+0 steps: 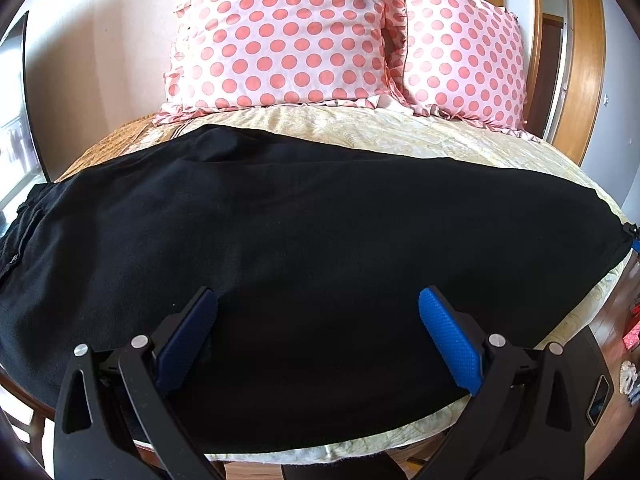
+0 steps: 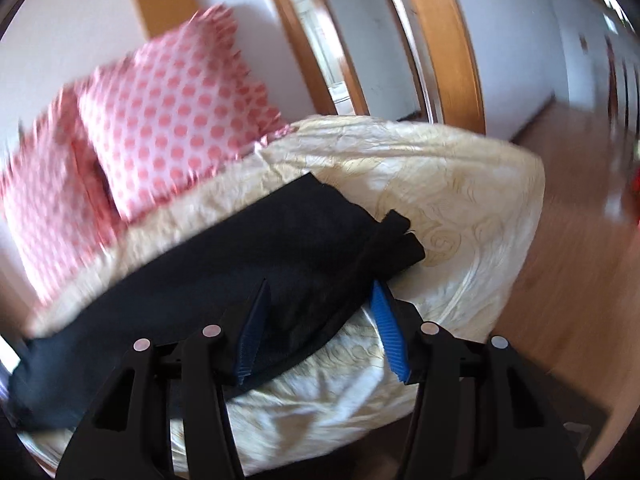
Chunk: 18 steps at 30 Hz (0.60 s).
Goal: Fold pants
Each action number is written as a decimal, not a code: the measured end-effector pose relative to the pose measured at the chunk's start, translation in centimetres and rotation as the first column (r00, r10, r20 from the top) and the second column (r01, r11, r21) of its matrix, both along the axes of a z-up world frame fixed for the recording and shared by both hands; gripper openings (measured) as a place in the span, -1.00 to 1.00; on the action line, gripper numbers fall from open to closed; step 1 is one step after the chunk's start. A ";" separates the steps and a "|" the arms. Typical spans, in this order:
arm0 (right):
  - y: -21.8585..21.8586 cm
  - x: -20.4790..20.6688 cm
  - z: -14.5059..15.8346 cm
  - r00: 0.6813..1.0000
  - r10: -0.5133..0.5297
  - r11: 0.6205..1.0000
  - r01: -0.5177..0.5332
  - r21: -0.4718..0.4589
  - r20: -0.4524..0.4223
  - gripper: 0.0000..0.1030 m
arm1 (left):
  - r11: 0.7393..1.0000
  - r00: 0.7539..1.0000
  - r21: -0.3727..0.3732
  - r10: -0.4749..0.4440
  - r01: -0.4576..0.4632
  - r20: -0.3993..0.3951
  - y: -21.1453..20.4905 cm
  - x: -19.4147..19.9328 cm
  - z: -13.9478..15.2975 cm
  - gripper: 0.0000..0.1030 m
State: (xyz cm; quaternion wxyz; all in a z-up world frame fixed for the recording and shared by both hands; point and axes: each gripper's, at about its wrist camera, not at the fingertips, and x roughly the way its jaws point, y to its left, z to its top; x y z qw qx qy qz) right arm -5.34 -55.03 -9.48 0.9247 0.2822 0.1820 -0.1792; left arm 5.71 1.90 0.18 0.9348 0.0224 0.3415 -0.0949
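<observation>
Black pants (image 1: 280,240) lie flat across the cream bedspread (image 1: 400,132), legs folded together, waistband with a zipper at the far left. My left gripper (image 1: 318,300) is open above the middle of the pants, near their front edge, and holds nothing. In the right wrist view the pants (image 2: 248,264) show their leg cuffs at the right end. My right gripper (image 2: 320,292) is open, its fingers on either side of the cuff end's front edge; I cannot tell if they touch it. The right gripper's blue tip (image 1: 634,244) peeks in at the left view's right edge.
Two pink polka-dot pillows (image 1: 280,36) stand at the head of the bed, also in the right view (image 2: 160,120). The bed's corner (image 2: 500,200) drops to a wooden floor (image 2: 580,240). Wooden door frames (image 2: 440,40) stand behind. A phone (image 1: 598,398) lies at lower right.
</observation>
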 end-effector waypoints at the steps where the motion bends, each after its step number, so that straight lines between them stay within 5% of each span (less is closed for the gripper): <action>1: 0.0 0.0 0.0 1.000 -0.008 1.000 0.008 0.007 0.002 -0.01 | 1.000 1.000 -0.002 -0.001 0.001 -0.001 0.0 0.0 0.0 0.96; 6: -1.6 -0.6 -1.0 0.997 -0.074 0.990 0.069 0.122 0.037 -0.67 | 1.000 1.000 -0.002 -0.001 0.001 -0.001 -0.1 0.0 0.0 0.96; 12: -2.0 -0.8 -0.9 0.994 -0.050 0.982 0.031 0.186 0.095 -0.88 | 1.000 1.000 -0.009 -0.006 0.006 0.002 0.0 0.0 0.1 0.96; 18: 0.6 0.6 3.3 0.975 0.077 0.985 -0.106 0.133 0.210 -0.89 | 0.999 1.000 -0.039 -0.006 0.006 0.000 0.3 -0.1 0.1 0.96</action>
